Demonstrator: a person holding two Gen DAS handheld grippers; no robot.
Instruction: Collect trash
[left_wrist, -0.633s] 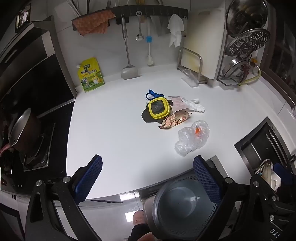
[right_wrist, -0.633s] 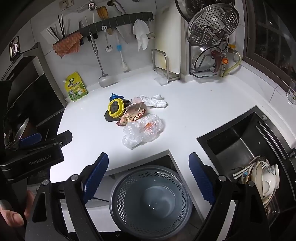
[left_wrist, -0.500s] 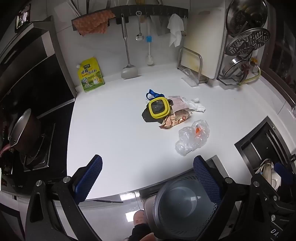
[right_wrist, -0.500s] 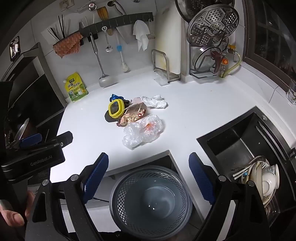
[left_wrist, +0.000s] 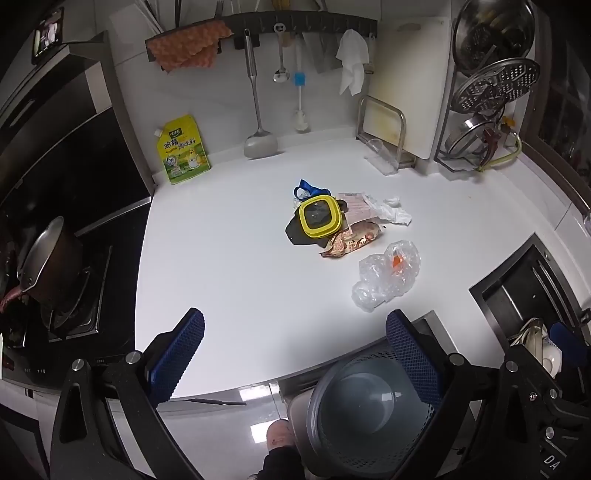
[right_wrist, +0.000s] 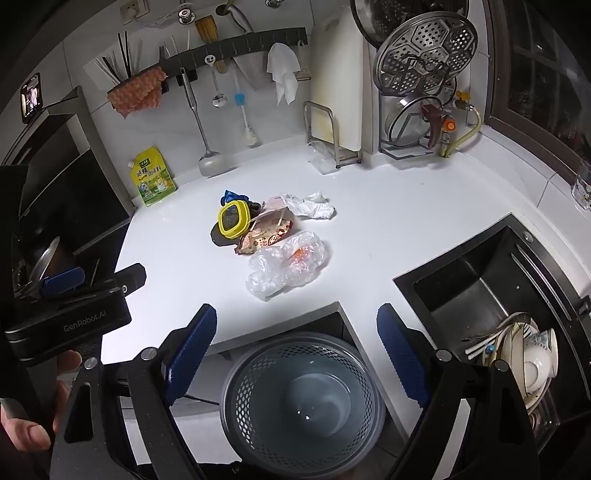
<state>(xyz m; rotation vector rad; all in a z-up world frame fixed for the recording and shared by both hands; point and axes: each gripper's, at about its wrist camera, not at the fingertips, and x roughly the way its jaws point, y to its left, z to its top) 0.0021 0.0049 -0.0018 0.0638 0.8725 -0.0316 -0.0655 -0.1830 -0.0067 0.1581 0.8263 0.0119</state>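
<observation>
Both my left gripper (left_wrist: 295, 354) and right gripper (right_wrist: 295, 347) gape wide and empty above the bin (right_wrist: 303, 406) at six o'clock, so I judge collecting hasn't begun: next, reach to twelve o'clock for the bag (right_wrist: 286, 264) nearest the counter (right_wrist: 388, 221) edge.

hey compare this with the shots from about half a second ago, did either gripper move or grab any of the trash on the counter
Nothing visibly changed. Both the left gripper and right gripper stay open and empty above the grey mesh waste bin, and the crumpled clear plastic bag and yellow-rimmed square lid lie where they were on the white countertop.
</observation>
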